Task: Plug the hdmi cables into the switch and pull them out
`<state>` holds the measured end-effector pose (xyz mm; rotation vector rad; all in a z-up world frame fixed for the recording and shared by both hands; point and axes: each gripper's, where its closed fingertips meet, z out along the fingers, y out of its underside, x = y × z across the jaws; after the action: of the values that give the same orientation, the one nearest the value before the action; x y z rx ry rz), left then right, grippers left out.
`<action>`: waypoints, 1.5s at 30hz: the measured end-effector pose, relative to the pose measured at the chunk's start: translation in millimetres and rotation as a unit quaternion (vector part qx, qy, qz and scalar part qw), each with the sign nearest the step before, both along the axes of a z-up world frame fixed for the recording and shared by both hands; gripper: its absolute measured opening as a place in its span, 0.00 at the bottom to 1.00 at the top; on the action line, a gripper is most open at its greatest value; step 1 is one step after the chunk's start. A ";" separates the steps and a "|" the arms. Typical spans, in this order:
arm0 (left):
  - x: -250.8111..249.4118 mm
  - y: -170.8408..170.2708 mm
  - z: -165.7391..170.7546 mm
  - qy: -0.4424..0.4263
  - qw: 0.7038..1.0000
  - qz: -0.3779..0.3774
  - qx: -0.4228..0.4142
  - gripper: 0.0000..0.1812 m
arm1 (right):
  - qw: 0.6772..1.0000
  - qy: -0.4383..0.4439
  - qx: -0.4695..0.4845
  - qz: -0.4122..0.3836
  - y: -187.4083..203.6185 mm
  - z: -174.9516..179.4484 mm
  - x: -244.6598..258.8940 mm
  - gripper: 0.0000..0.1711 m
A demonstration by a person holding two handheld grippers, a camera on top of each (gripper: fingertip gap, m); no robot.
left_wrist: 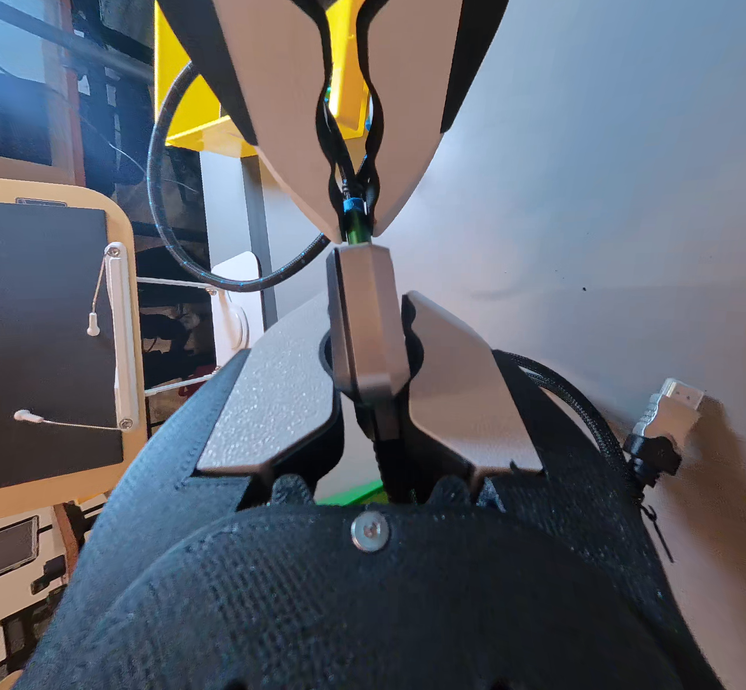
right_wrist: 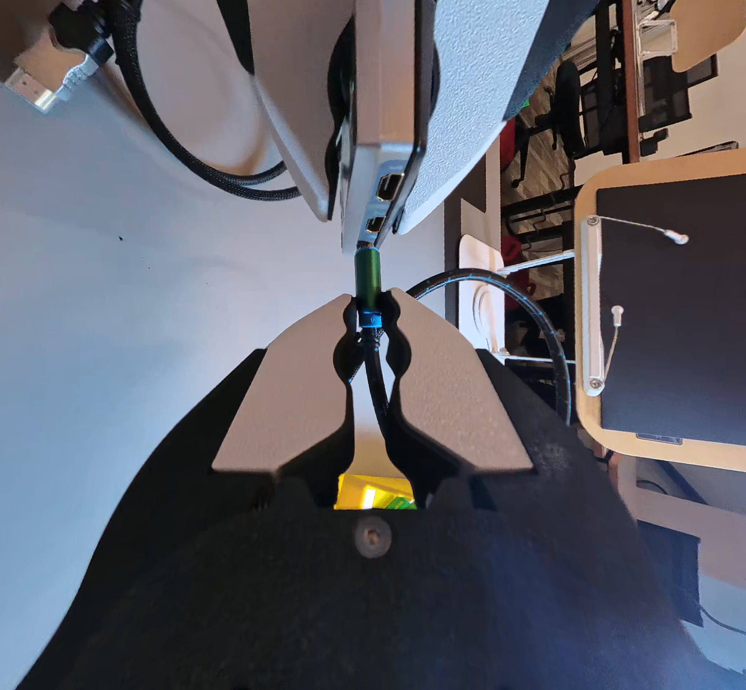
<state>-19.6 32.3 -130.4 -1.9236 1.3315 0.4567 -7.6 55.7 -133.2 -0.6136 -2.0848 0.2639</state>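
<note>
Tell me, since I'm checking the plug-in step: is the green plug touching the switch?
Touching. The right wrist view shows the green plug with its tip meeting the end of the switch, no gap between them.

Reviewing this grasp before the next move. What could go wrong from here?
1. The right gripper pinches only the tail of the green plug; it could slip or bend at the switch.
2. The left gripper holds the switch edge-on, so it might twist.
3. The braided cable loops near the table edge and may snag.
</note>
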 end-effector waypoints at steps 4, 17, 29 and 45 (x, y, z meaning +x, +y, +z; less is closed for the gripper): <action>-10.8 5.8 -4.2 0.020 0.999 0.026 -0.002 0.14 | 1.000 -0.004 0.021 -0.012 8.1 -2.9 -1.8 0.07; -18.5 19.5 -21.5 -0.008 0.996 0.082 -0.028 0.14 | 0.998 -0.058 0.002 -0.034 21.3 -4.6 15.0 0.07; 2.0 30.9 -16.3 -0.073 0.997 0.028 0.019 0.13 | 0.998 -0.046 0.029 -0.034 29.0 -11.7 12.4 0.07; 1.3 34.5 -30.7 -0.045 0.996 0.078 -0.026 0.14 | 0.992 -0.110 0.034 -0.054 41.9 -23.1 22.5 0.07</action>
<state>-18.2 66.8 -161.1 -2.0750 1.1510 0.4107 14.9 97.6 -156.3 -0.7393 -2.2526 0.0657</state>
